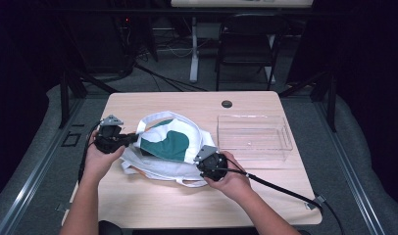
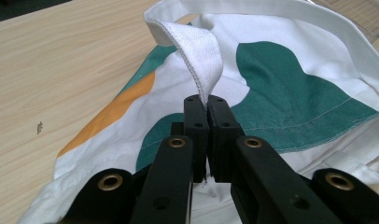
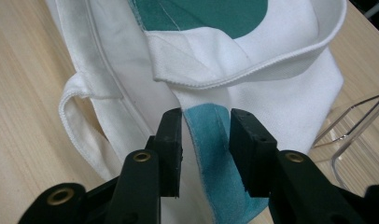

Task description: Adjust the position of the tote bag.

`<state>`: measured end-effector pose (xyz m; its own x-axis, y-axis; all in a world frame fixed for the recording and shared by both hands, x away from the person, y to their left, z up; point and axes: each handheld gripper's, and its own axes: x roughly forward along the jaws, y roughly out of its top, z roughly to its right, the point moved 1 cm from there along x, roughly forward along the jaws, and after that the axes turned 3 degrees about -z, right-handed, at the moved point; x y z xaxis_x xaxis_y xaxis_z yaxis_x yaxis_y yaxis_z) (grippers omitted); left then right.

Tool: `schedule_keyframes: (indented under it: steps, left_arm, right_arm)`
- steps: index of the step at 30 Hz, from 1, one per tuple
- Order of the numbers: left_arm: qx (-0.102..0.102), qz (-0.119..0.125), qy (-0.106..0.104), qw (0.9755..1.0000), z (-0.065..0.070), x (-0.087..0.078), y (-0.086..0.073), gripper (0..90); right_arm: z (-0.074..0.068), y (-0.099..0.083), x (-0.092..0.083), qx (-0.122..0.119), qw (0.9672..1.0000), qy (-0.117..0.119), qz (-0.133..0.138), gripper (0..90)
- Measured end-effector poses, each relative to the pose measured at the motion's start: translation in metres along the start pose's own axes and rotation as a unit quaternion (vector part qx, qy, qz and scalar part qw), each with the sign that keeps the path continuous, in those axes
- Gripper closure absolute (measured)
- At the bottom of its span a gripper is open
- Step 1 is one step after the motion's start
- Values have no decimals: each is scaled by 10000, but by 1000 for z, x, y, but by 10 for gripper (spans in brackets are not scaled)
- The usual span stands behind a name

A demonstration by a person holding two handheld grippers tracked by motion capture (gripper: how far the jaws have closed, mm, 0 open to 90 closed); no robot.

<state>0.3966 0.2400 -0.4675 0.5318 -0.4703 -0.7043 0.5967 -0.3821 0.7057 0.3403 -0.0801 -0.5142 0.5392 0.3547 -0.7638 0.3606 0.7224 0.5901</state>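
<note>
1. Right gripper point(image 3: 206, 140) at the near edge: fingers narrowly apart around a blue fold point(image 3: 211, 154) of the bag point(image 1: 167, 147).
2. Left gripper point(image 2: 207, 105) pinches the bag's strap point(image 2: 199, 56).
3. Bag lies mid-tabletop point(image 1: 187, 205); clear box point(image 1: 253, 137) just right.

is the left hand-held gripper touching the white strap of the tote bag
Touching. The left gripper view shows the left hand-held gripper shut on the white strap, the fabric pinched between its jaws.
</note>
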Motion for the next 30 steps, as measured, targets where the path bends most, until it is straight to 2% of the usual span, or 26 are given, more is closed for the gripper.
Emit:
schedule_keyframes:
  steps: [8, 14, 22, 29, 30]
  left_arm:
    - [-23, -49, 13, 10000, 1, 0, 0, 877]
    - [-22, -28, 42, 10000, 1, 0, -1, 878]
    - [-35, -57, 32, 10000, 2, 1, -1, 878]
    - [-26, -68, 41, 10000, 1, 2, -2, 876]
    - [-40, -53, 71, 10000, 1, 3, -3, 876]
  right_arm:
    - [3, -1, 0, 173, 9998, -31, 117, 703]
    - [1, 0, 5, 150, 9997, -70, 181, 655]
    - [1, 1, 12, 186, 9992, -198, 277, 639]
    - [2, 2, 14, 263, 9993, -98, 255, 693]
    - [2, 1, 14, 338, 9989, -64, 305, 706]
